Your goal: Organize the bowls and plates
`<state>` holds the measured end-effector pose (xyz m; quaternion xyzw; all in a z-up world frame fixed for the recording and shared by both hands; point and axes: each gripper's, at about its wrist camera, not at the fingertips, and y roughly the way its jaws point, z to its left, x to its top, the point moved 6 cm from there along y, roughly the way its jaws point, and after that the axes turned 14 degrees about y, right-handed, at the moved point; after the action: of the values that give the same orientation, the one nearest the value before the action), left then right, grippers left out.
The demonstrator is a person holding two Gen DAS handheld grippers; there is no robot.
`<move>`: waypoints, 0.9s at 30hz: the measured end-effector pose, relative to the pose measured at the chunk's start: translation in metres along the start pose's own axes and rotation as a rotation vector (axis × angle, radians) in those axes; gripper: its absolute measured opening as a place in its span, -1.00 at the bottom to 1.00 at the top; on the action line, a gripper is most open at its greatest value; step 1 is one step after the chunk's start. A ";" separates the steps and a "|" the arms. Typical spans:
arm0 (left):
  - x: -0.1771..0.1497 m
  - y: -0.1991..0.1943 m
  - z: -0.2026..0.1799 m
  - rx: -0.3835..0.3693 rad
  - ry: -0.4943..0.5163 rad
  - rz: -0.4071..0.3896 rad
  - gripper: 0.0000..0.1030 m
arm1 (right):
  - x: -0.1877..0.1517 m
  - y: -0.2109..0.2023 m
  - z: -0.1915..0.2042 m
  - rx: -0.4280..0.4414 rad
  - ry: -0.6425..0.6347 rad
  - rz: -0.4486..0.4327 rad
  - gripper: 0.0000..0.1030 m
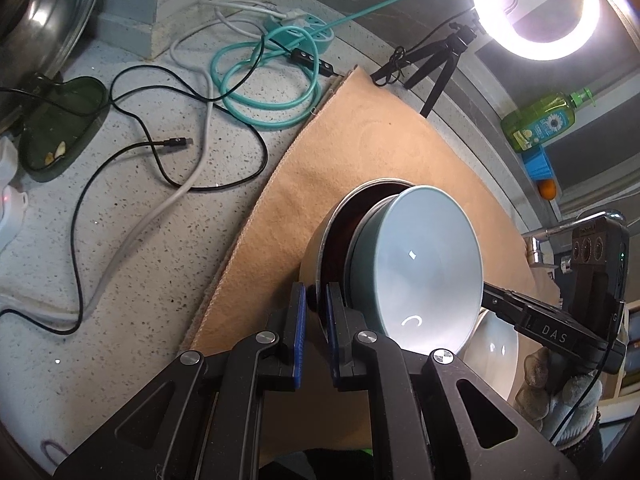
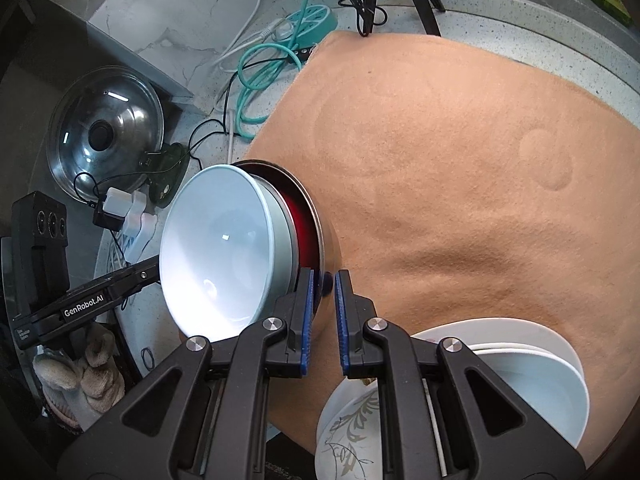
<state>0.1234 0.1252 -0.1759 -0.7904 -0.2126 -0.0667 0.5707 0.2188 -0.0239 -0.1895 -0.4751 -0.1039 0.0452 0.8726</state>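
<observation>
A pale blue bowl (image 1: 424, 268) sits nested in a wider metal-rimmed bowl with a dark red inside (image 1: 340, 232). My left gripper (image 1: 317, 332) is shut on the metal bowl's rim. My right gripper (image 2: 323, 320) is shut on the same rim from the opposite side; the metal-rimmed bowl (image 2: 308, 220) and the blue bowl (image 2: 216, 248) show there too. The pair is held tilted above the tan cloth (image 2: 460, 180). A stack of white plates and a bowl with a leaf pattern (image 2: 520, 380) lies on the cloth below my right gripper.
A speckled counter (image 1: 120, 240) left of the cloth carries black, white and teal cables (image 1: 260, 80), a teal power strip, a dark green dish (image 1: 60, 128) and a steel pot lid (image 2: 108, 128). A ring light on a tripod (image 1: 536, 4), a green soap bottle (image 1: 540, 120) and a faucet stand behind.
</observation>
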 end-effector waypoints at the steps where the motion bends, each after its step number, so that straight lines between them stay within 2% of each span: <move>1: 0.000 0.000 0.000 -0.001 0.000 0.000 -0.84 | 0.000 0.003 0.000 0.000 0.004 0.003 -0.79; 19: -0.002 -0.004 -0.004 -0.005 0.017 -0.011 -0.84 | -0.003 -0.001 -0.002 -0.010 0.015 -0.015 -0.80; 27: -0.001 -0.020 -0.017 -0.013 0.045 -0.035 -0.84 | -0.009 -0.019 0.000 0.000 0.009 -0.034 -0.80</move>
<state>0.1165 0.1142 -0.1526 -0.7887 -0.2129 -0.0956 0.5688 0.2096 -0.0359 -0.1745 -0.4736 -0.1082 0.0282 0.8736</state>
